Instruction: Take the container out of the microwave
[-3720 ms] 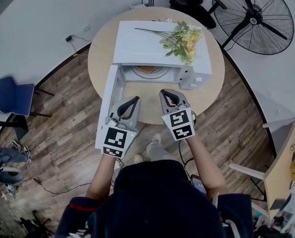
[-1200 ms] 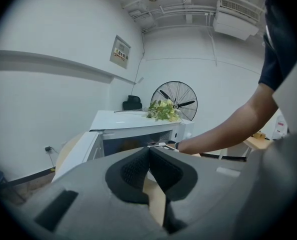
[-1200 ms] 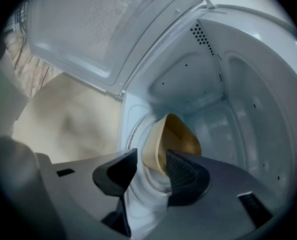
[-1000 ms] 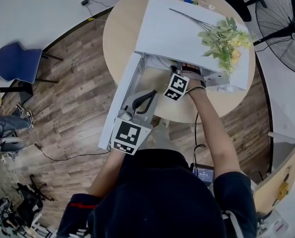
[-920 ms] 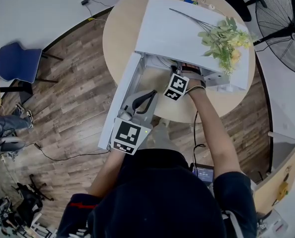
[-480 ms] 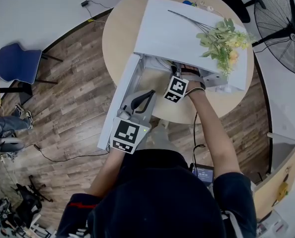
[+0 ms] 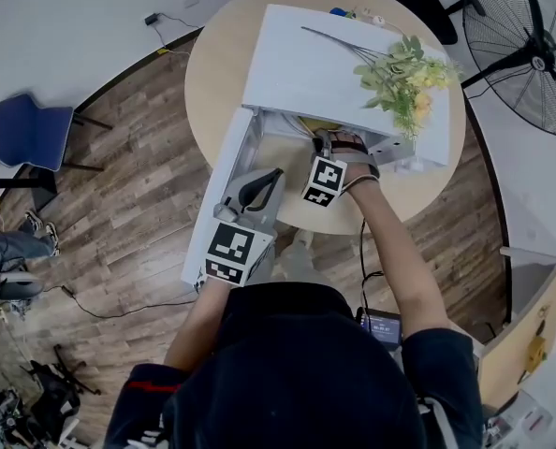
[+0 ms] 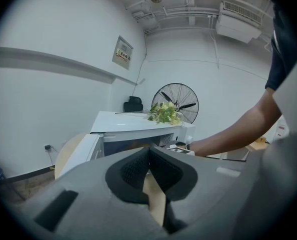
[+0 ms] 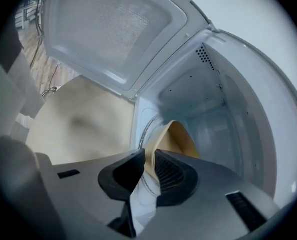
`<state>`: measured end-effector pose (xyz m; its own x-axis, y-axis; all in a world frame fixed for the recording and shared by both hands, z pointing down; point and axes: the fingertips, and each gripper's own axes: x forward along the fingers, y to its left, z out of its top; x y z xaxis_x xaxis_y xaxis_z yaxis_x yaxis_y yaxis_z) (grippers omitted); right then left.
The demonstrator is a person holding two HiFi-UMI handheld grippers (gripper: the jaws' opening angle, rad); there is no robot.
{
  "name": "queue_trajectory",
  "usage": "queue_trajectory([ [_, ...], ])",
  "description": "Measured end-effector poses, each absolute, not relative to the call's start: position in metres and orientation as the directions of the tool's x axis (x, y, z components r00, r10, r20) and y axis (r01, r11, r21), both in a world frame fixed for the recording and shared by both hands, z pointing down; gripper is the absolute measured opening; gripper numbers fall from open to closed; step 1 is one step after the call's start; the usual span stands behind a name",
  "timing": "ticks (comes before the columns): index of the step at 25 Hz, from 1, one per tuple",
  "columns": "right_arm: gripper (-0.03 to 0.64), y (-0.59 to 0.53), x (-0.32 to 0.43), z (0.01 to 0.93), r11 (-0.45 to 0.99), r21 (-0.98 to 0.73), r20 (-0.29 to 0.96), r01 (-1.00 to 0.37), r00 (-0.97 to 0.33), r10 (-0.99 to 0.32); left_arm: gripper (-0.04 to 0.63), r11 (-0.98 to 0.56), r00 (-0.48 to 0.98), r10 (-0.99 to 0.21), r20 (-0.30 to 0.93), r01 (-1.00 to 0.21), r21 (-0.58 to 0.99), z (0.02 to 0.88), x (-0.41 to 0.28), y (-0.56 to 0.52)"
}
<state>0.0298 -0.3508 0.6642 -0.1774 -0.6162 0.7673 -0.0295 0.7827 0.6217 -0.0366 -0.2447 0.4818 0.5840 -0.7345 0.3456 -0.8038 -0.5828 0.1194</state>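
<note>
A white microwave [image 7: 325, 64] stands on a round table with its door [image 7: 217, 190] swung open to the left. Inside it is a tan container [image 9: 181, 139], tilted on the turntable. My right gripper [image 9: 149, 156] reaches into the cavity, and its jaws are closing with the container's rim pinched between the pads. From the head view, this gripper [image 7: 327, 148] is at the microwave's mouth, and the container is mostly hidden. My left gripper [image 7: 276, 171] hovers in front of the open door, shut and empty [image 8: 149, 151].
A bunch of yellow-green flowers [image 7: 400, 78] lies on top of the microwave. A standing fan [image 7: 526, 45] is at the back right and a blue chair [image 7: 25, 129] at the left. The tan table [image 7: 212, 73] edge runs just below the microwave.
The right gripper went from in front of the microwave into its cavity. Over the last second it has drawn slightly back towards the opening. The left gripper has stayed put.
</note>
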Motion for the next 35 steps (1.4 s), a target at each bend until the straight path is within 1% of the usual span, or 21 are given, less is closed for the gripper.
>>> queue_trajectory([
  [12, 0.028, -0.319, 0.039, 0.641, 0.825, 0.565, 0.806, -0.026, -0.193, -0.559, 0.015, -0.608, 0.604, -0.731, 0.318, -0.788, 0.097, 0.466, -0.033, -0.247],
  [21, 0.028, -0.283, 0.038, 0.617, 0.894, 0.448, 0.873, -0.015, -0.211, -0.440, 0.015, -0.629, 0.623, -0.726, 0.291, -0.773, 0.085, 0.450, -0.028, -0.247],
  [30, 0.028, -0.244, 0.034, 0.587, 0.938, 0.345, 0.904, -0.029, -0.259, -0.340, 0.015, -0.651, 0.637, -0.722, 0.270, -0.757, 0.047, 0.437, -0.026, -0.247],
  [35, 0.028, -0.222, 0.033, 0.576, 0.958, 0.285, 0.923, -0.019, -0.263, -0.280, 0.015, -0.656, 0.641, -0.724, 0.255, -0.754, 0.033, 0.429, -0.025, -0.249],
])
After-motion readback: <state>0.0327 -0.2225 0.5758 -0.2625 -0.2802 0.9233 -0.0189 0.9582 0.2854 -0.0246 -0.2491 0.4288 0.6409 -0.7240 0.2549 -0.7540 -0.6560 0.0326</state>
